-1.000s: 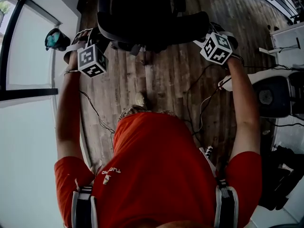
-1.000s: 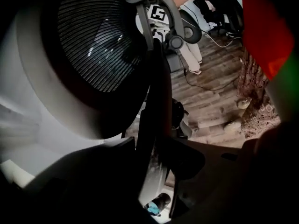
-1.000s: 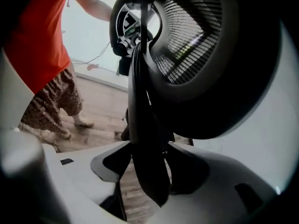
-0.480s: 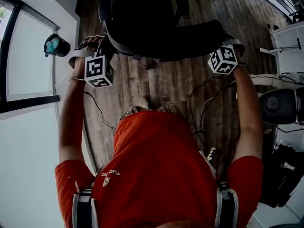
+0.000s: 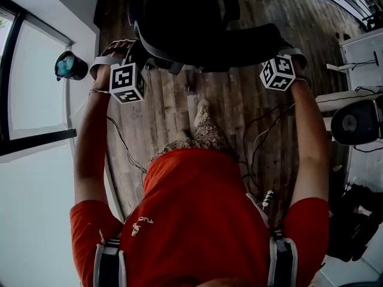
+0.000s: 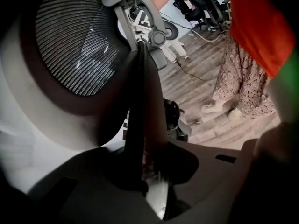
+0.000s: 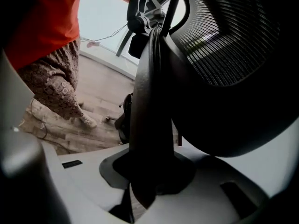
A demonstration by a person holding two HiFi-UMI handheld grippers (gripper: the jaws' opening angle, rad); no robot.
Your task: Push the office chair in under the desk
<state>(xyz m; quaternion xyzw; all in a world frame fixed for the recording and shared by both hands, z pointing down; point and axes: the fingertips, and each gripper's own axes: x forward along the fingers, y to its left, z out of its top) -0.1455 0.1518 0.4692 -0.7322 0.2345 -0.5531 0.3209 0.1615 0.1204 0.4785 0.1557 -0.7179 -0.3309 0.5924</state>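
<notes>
Evidently the grip is being taken: the office chair [image 5: 197, 28] backrest [image 6: 140, 101] is pinched by the left gripper [image 6: 149, 171], with the right gripper [image 7: 145, 176] jaws closing on its other edge. An even push toward the far side is called for next.

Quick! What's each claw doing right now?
Left gripper: closed on one side edge of the chair backrest.
Right gripper: closed on the opposite side edge of the chair backrest.

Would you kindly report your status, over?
Left hand-held gripper, right hand-held gripper shut on chair back. Cables underfoot, behind chair.
</notes>
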